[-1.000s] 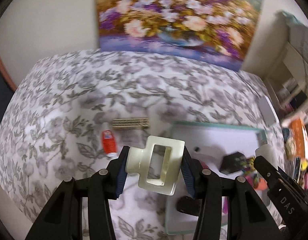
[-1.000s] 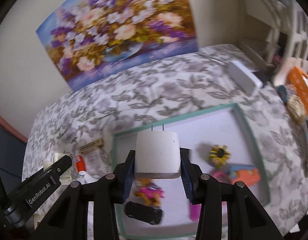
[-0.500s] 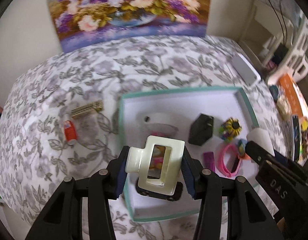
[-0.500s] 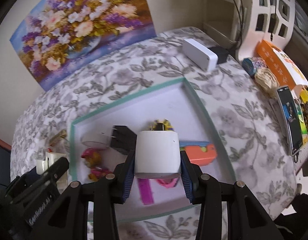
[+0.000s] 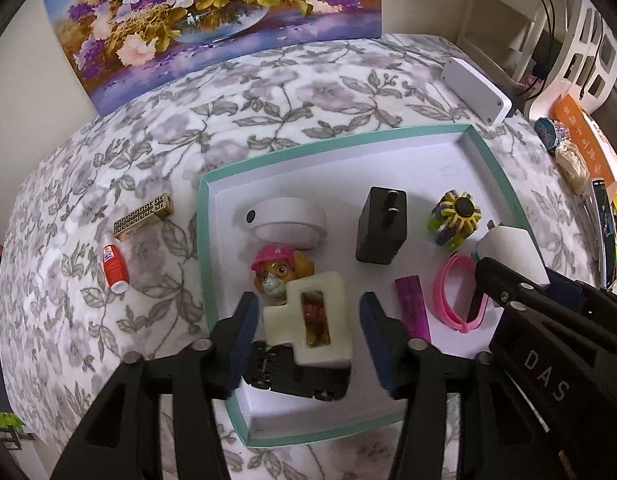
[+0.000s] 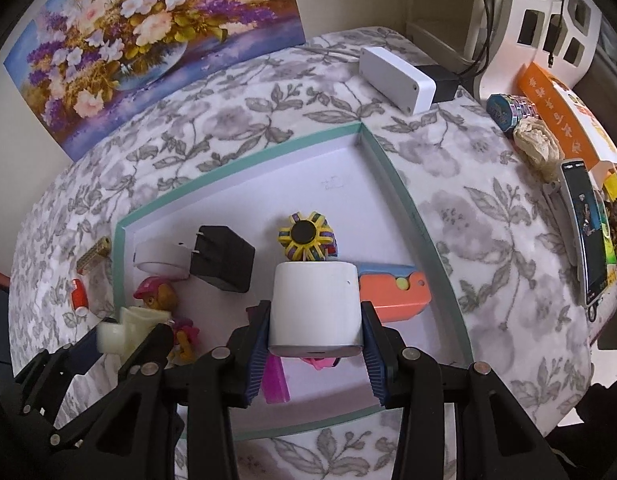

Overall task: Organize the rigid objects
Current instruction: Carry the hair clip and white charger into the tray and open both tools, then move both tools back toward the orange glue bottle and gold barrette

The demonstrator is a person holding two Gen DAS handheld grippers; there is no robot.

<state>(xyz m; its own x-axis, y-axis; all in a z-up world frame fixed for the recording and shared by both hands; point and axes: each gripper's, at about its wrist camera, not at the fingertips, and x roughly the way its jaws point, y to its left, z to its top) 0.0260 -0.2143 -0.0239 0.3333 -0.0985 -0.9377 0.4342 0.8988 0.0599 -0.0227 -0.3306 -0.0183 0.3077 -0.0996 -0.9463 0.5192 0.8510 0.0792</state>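
A teal-rimmed white tray [image 5: 340, 136] lies on the flowered cloth. My left gripper [image 5: 306, 312] hangs over its near left corner with its jaws opening. A cream hair clip [image 5: 278, 322] sits between them, clear of both pads, resting on a black toy car [image 5: 296, 372] beside a dog figure [image 5: 278, 270]. My right gripper [image 6: 315, 316] is shut on a white plug adapter [image 6: 314, 300] above the tray's near right part, over a pink bracelet [image 5: 452, 292] and an orange toy [image 6: 392, 288].
Also in the tray are a black charger [image 5: 382, 228], a round white device [image 5: 286, 220], a yellow spinner [image 5: 454, 216] and a purple strip [image 5: 412, 308]. A gold patterned box [image 5: 142, 216] and a red tube [image 5: 114, 264] lie left of it. A white box [image 5: 476, 90] and a phone [image 6: 588, 232] are right.
My left gripper carried the clip from over the cloth to the tray, sank, and its jaws spread off the clip. My right gripper moved across the tray, still holding the adapter.
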